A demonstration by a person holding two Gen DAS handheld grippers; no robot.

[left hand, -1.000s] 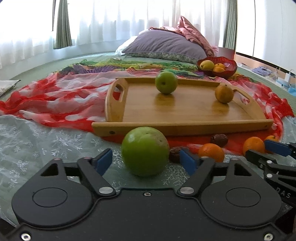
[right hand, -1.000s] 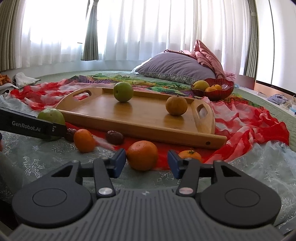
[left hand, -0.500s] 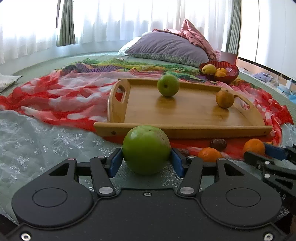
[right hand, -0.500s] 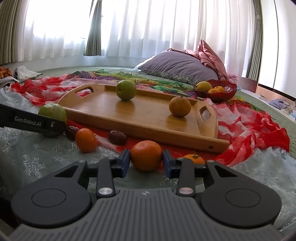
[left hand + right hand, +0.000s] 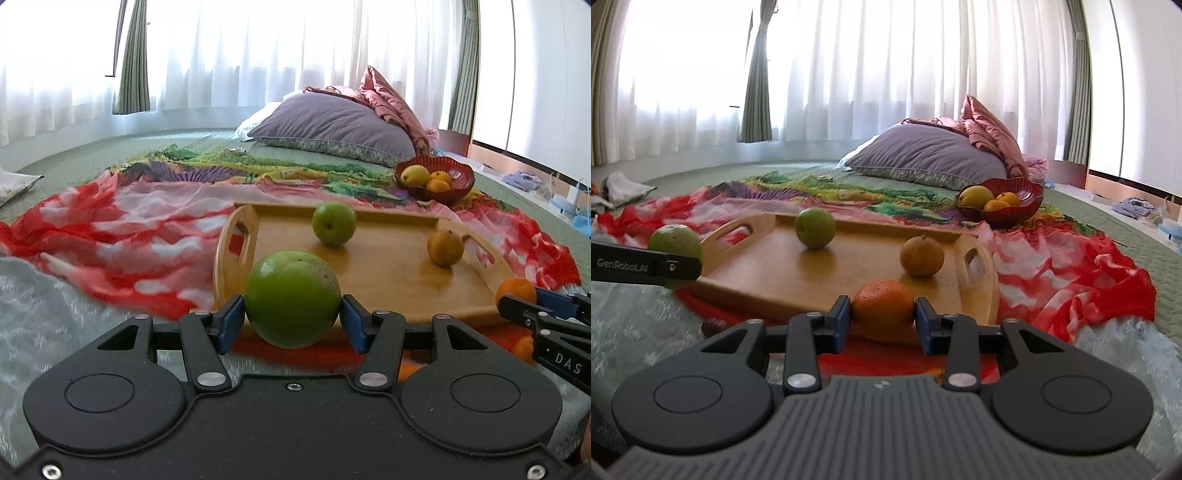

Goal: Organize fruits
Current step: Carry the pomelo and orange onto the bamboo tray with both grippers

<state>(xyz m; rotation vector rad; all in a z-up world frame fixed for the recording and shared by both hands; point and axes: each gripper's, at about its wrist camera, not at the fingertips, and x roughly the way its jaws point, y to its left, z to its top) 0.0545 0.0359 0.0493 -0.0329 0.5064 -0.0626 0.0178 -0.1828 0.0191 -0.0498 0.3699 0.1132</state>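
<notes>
My left gripper [image 5: 291, 321] is shut on a large green fruit [image 5: 292, 297], held above the cloth just before the wooden tray [image 5: 388, 288]. In the right wrist view my right gripper [image 5: 882, 319] is shut on an orange [image 5: 883, 308], lifted near the tray's [image 5: 768, 277] front rim. A smaller green fruit [image 5: 815, 228] and a brownish-yellow fruit [image 5: 922, 256] sit on the tray. The left gripper with its green fruit [image 5: 675, 242] shows at the left edge there. The right gripper's fingers [image 5: 532, 308] with the orange [image 5: 516, 290] appear at the right of the left wrist view.
A red bowl [image 5: 1015, 208] with yellow and orange fruits stands beyond the tray at the right. A red and white cloth [image 5: 122, 236] lies under the tray. A purple pillow [image 5: 931, 157] lies farther back. More small oranges [image 5: 524, 347] rest on the cloth below the right gripper.
Both grippers closed on their fruits, the left on the large green one and the right on the orange, then lifted them off the cloth toward the tray.
</notes>
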